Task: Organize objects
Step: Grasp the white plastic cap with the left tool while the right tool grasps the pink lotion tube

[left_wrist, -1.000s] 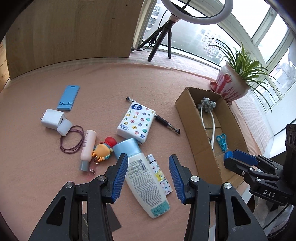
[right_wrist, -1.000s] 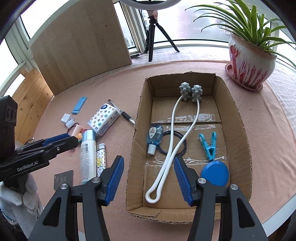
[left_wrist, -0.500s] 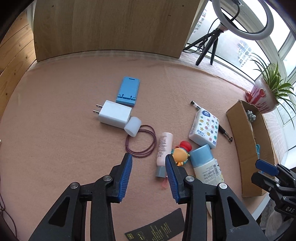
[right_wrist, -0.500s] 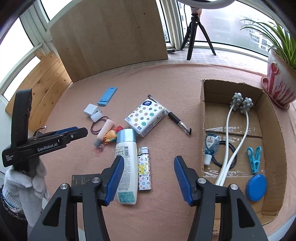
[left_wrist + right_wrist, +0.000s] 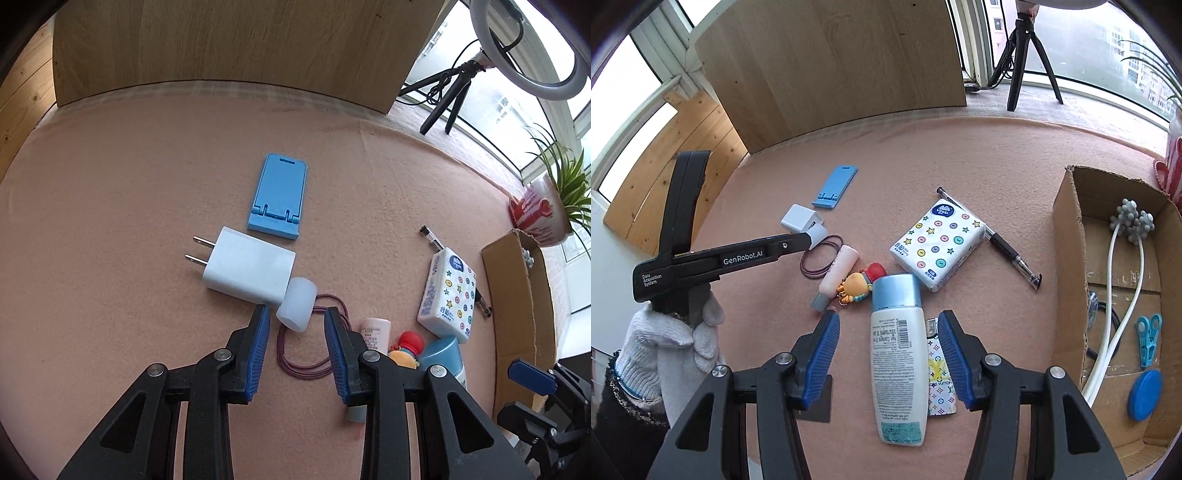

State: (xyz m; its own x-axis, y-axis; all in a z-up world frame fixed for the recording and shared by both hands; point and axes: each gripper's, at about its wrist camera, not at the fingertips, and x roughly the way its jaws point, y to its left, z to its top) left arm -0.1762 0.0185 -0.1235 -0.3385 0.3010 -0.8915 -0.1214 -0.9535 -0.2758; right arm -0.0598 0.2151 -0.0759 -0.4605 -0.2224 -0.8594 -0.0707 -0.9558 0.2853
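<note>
A small white cylinder cap (image 5: 297, 302) lies against a white plug charger (image 5: 247, 273) on the pink cloth. My left gripper (image 5: 297, 314) points down at it, fingertips on either side of the cap and not touching; the jaws are closing. Maroon hair ties (image 5: 306, 354) lie under the cap. In the right wrist view the left gripper (image 5: 809, 242) is held by a gloved hand (image 5: 668, 343). My right gripper (image 5: 886, 317) stands open above a white bottle with a blue cap (image 5: 895, 354), beside a patterned lighter (image 5: 938, 373).
A blue phone stand (image 5: 279, 195), pink tube (image 5: 836, 273), toy keychain (image 5: 858, 286), tissue pack (image 5: 938, 243) and pen (image 5: 1004, 247) lie around. The cardboard box (image 5: 1067, 258) at right holds a white massager, clip and blue lid. A black card (image 5: 818, 398) lies near the front edge.
Both grippers swung left across the table. The left one left the bottle, sank over the cap and charger, and narrowed its jaws. The right one moved from the box to over the bottle.
</note>
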